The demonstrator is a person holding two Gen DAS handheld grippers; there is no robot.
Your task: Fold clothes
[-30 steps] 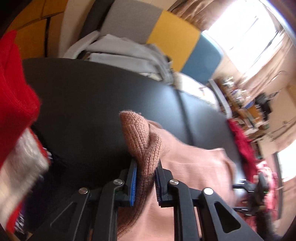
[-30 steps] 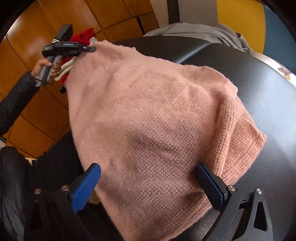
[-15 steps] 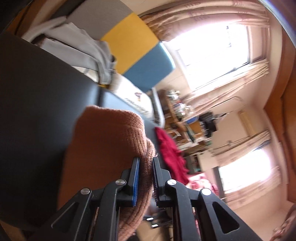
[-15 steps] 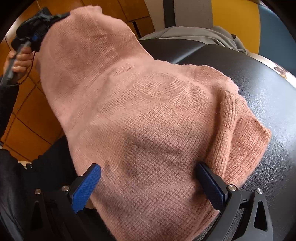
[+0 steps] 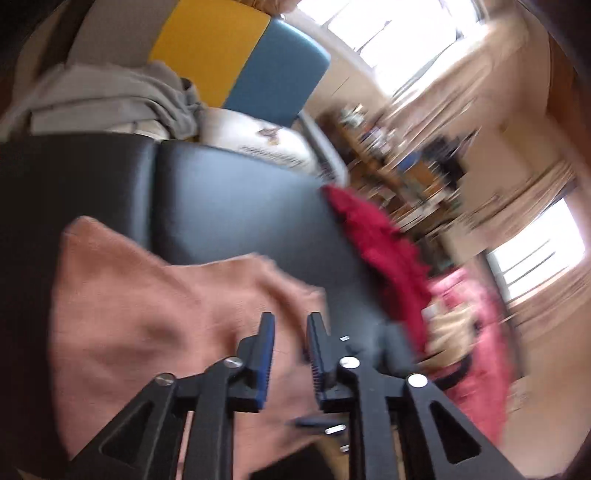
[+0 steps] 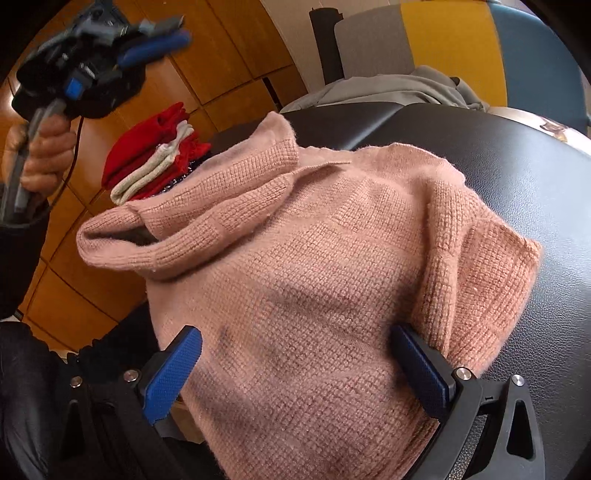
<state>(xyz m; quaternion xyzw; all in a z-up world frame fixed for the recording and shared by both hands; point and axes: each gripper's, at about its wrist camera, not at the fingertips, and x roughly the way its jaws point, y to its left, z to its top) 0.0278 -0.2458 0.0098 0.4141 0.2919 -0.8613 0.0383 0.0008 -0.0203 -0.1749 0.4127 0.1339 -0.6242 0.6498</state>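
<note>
From the left wrist, the left gripper [image 5: 290,332] hangs blurred above a pink sweater [image 5: 155,317], its jaws a narrow gap apart, opening, with nothing between them. The right wrist view shows the right gripper [image 6: 295,369] spread wide over the sweater's hem, the sweater heaped on a black desk [image 6: 517,177], and a hand [image 6: 40,155] raising the left gripper beside folded red and white clothes [image 6: 155,158]. Only the left view shows a red garment [image 5: 376,243] at the desk's far edge; no writing is legible.

Left tongs [image 6: 155,27] let go of the pink sweater [image 6: 314,266], jaws opening with nothing between them, lifted up and away, sweater's top now folded over and lying on the worktop [image 6: 517,177]
</note>
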